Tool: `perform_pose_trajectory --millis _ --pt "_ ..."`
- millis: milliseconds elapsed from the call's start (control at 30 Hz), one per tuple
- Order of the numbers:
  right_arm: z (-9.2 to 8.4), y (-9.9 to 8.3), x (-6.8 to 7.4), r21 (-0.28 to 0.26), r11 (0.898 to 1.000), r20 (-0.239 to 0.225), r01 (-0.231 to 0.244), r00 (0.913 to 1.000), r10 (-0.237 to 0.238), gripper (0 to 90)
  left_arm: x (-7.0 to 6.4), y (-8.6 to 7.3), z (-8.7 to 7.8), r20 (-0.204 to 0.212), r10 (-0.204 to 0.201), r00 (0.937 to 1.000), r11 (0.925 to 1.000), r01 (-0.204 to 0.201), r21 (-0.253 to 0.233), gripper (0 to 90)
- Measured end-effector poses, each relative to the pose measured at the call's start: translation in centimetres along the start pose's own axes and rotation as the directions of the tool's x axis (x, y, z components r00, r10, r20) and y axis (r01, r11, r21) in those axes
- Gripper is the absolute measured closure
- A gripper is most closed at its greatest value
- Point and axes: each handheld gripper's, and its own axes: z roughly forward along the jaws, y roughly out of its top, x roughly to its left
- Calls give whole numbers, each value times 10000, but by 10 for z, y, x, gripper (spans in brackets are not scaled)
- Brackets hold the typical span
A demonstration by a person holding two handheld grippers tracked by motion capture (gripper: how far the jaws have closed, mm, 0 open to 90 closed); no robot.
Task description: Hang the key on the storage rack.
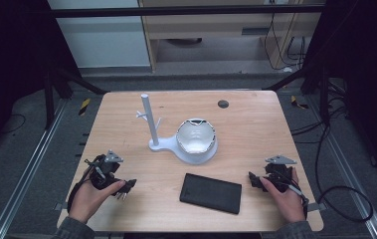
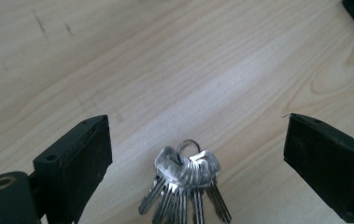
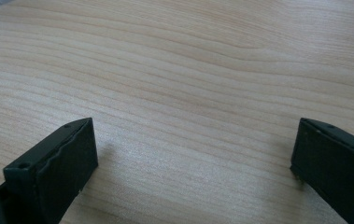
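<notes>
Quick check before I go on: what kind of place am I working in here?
Most likely a lab test bench rather than a home. A bare wooden table stands on a dark metal frame, loose cables trail over the grey floor, and staged props sit on it: a bunch of keys and a white peg stand.

A person's two hands come in from the near edge of a light wooden table [image 1: 255, 107], each holding a black two-jaw gripper. The left gripper [image 1: 124, 187] rests at the near left, with what may be a small bunch of keys [image 1: 122, 194] at its tip, too small to tell for sure. The right gripper [image 1: 253, 180] sits at the near right, its jaws pointing left. Between them, near the front edge, lies a flat black case [image 1: 211, 193]. Farther back, mid-table, a white stand [image 1: 148, 122] with an upright post rises just left of a white bowl [image 1: 196, 135] on the same base.
</notes>
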Motion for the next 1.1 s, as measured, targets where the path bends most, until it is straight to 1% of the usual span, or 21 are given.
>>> perform_pose_trajectory --millis 33,67,100,167,200,233,333,400,467,533,567,600,633,667,700,800,900,933,1000,1033,1100 --pt "0 0 0 -1 10000 -2 -1 10000 1 5 0 0 0 66 16 10000 9998 -18 174 81" --pt "0 0 0 -1 10000 -2 -1 10000 1 5 0 0 0 66 16 10000 9998 -18 174 83" --pt "0 0 0 2 10000 -2 -4 10000 4 5 -1 0 0 53 166 9998 9994 -168 311 83" --pt "0 0 0 -1 10000 -2 13 10000 -13 6 -4 -1 -1 175 317 9993 9981 -325 521 126" --pt "0 0 0 -1 10000 -2 13 10000 -13 6 -4 -1 -1 175 317 9993 9981 -325 521 129" --pt "0 0 0 -1 10000 -2 13 10000 -13 6 -7 -2 -2 164 414 9990 9973 -423 593 129" --pt "-1 -1 0 4 10000 -21 -24 10000 24 5 -9 -4 -4 123 714 9974 9932 -722 908 150" --pt "-1 -1 0 9 10000 -14 -29 10000 29 6 -6 -7 -5 27 638 9980 9928 -637 1012 150" --pt "-1 -1 0 6 10000 -8 -25 10000 25 6 -3 -8 -8 -23 440 9990 9937 -435 1034 149" --pt "-1 -1 0 10 10000 18 -2 10000 2 6 -1 -9 -9 26 458 9989 9936 -458 1034 148" --pt "-1 -1 0 11 10000 13 -3 10000 3 6 0 -10 -10 143 419 9990 9930 -432 1099 144" --pt "-1 -1 0 11 10000 14 -3 10000 3 6 1 -11 -10 60 518 9986 9921 -521 1142 145" --pt "-1 -1 0 12 10000 14 0 10000 0 6 2 -11 -9 -2 488 9988 9920 -485 1164 145" --pt "-1 -1 0 12 10000 14 0 10000 0 6 2 -11 -9 -2 488 9988 9920 -485 1164 146" --pt "-1 -1 0 11 10000 12 -4 10000 4 6 5 -12 -8 -8 582 9983 9903 -577 1263 146" --pt "-1 -1 0 11 10000 13 -5 10000 5 6 7 -14 -4 -1 538 9986 9878 -532 1462 152" --pt "-1 -1 1 10 10000 14 -5 10000 5 6 7 -17 1 67 617 9981 9843 -619 1654 213" --pt "-1 -1 1 10 10000 15 -4 10000 4 6 7 -17 3 81 724 9973 9806 -726 1823 234" --pt "-1 -1 1 10 10000 16 -6 10000 6 5 7 -18 5 117 773 9969 9794 -781 1864 280" --pt "-1 -1 1 10 10000 16 -5 10000 5 6 8 -18 8 269 747 9968 9763 -786 2016 304" --pt "-1 -1 1 9 10000 17 -4 10000 4 6 9 -18 11 302 807 9963 9734 -853 2126 320"
